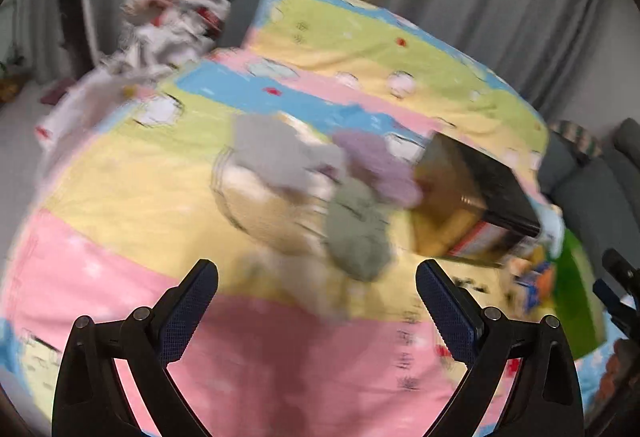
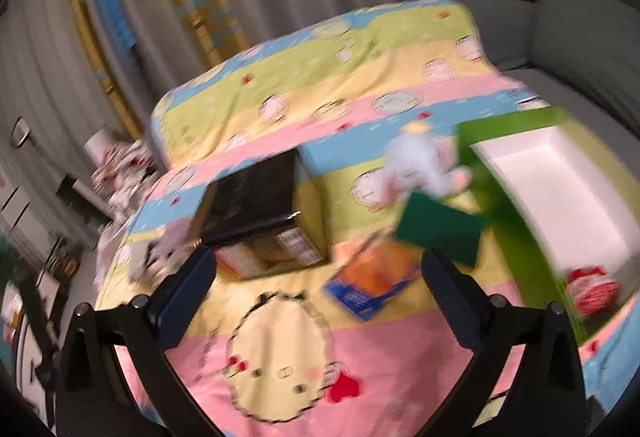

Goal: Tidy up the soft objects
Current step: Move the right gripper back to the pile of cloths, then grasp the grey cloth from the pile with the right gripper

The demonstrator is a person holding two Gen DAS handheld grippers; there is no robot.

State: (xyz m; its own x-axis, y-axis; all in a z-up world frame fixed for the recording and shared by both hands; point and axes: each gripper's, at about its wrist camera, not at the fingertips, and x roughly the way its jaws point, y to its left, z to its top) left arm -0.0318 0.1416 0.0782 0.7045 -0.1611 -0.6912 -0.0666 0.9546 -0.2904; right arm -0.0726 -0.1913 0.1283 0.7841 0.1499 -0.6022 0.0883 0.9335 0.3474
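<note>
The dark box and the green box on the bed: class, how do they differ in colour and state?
The dark box is black on top with golden sides; the green box is bright green with a white lining. The dark box looks closed, while the green box lies open, a red-and-white item at one end. Both rest on the striped blanket.

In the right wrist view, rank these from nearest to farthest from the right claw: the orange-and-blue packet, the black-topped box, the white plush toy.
1. Orange-and-blue packet, lying just ahead between the fingers of the right claw.
2. Black-topped box, ahead to the left, only slightly farther.
3. White plush toy, farther back on the right, beside the green box.
</note>
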